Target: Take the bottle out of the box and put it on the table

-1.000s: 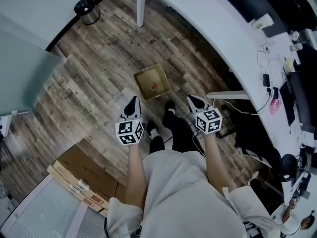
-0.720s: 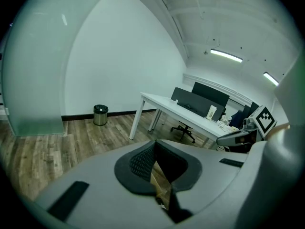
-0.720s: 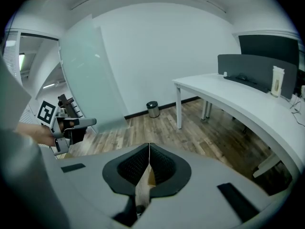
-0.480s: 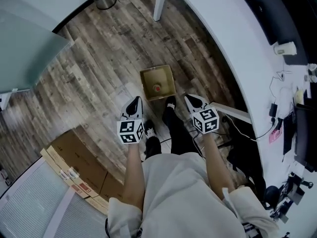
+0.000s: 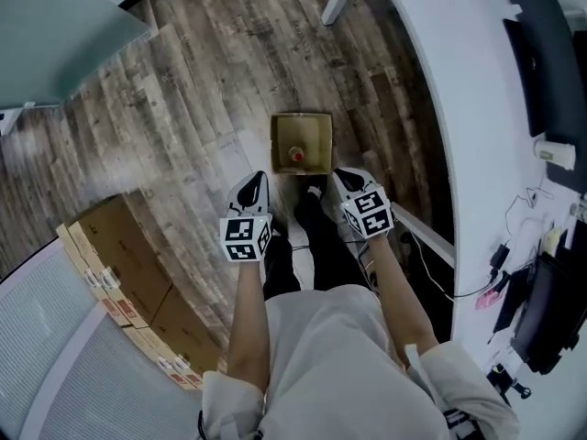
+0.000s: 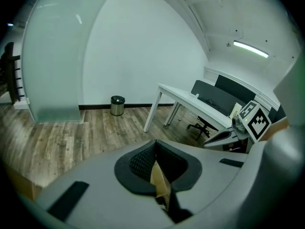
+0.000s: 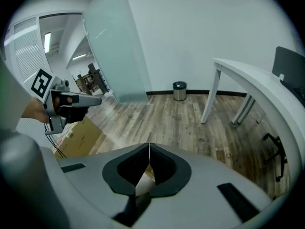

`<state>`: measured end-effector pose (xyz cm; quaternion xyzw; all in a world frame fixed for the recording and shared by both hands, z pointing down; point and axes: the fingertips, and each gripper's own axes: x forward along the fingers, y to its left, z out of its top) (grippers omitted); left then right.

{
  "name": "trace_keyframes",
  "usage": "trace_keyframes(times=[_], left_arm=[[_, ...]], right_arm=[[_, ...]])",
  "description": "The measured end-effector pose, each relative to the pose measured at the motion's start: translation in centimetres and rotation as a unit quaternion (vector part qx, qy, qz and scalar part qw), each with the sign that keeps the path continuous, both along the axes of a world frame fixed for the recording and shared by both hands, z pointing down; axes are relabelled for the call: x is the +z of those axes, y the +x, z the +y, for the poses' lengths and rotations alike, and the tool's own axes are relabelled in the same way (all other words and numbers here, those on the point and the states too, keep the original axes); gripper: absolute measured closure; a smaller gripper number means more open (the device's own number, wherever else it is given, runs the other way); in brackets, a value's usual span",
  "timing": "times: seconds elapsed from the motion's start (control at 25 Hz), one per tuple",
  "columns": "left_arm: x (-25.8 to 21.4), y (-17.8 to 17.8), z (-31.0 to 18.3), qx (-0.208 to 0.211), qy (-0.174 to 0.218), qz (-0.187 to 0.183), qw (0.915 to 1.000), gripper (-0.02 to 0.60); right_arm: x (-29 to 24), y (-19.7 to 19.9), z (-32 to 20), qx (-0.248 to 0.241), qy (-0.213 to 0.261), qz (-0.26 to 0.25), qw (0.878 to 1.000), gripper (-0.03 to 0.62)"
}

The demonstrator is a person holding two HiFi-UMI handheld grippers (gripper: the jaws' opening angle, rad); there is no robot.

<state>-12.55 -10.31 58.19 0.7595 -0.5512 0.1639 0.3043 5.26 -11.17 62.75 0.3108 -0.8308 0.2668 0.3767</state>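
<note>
Head view: approach step, nothing grasped yet. Open cardboard box (image 5: 316, 128) sits on the wood floor. Bottle (image 5: 295, 155) stands inside it, towards the box wall nearest the person. Only a red cap and a bit of shoulder show; body too small to tell. Left gripper (image 5: 254, 183) is just short of the box's near-left corner, right gripper (image 5: 341, 181) just by its near-right corner, both apart from the box. White table (image 5: 459, 81) lies right of the box, stacked cartons (image 5: 119, 273) well left of it

Left gripper view: jaws together at the tips, nothing held. A sliver of box cardboard shows thru the gap behind the tips. Bottle not seen here

Right gripper view: jaws likewise pressed together, empty, same cardboard sliver below the tips

Next, I reckon: open one gripper's jaws, go down into the box over the cap, close on the neck. Then lift straight up clear of the walls and carry to the table. Risk: box looks narrow, a jaw may catch a wall
</note>
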Motion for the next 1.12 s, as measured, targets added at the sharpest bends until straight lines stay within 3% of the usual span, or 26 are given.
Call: trace_keyframes(times=[0.16,0.36,0.6,0.76,1.12], left_arm=[[2.0,-0.8,0.9,-0.03,-0.011,-0.002,0.9995,0.566],[6.5,-2.9,2.7,-0.061,-0.027,-0.013,0.9977,0.566],[12.1,-5.1,5.2,-0.102,-0.044,0.002,0.9938,0.566],[16.2,-3.8,5.7,-0.092,-0.049,0.01,0.9945,0.566],[25.9,0.4,5.9,-0.023,-0.038,0.01,0.999,0.566]], right_arm=[[3.8,-1.9,-0.1,-0.045,-0.005,0.012,0.999,0.554],[9.7,-5.5,1.4,-0.093,-0.049,-0.017,0.994,0.551],[16.2,-8.4,2.1,-0.167,-0.06,0.01,0.984,0.513],[20.4,-7.7,1.8,-0.178,-0.063,0.027,0.982,0.498],[29.9,-5.4,2.3,-0.218,-0.034,0.06,0.974,0.453]])
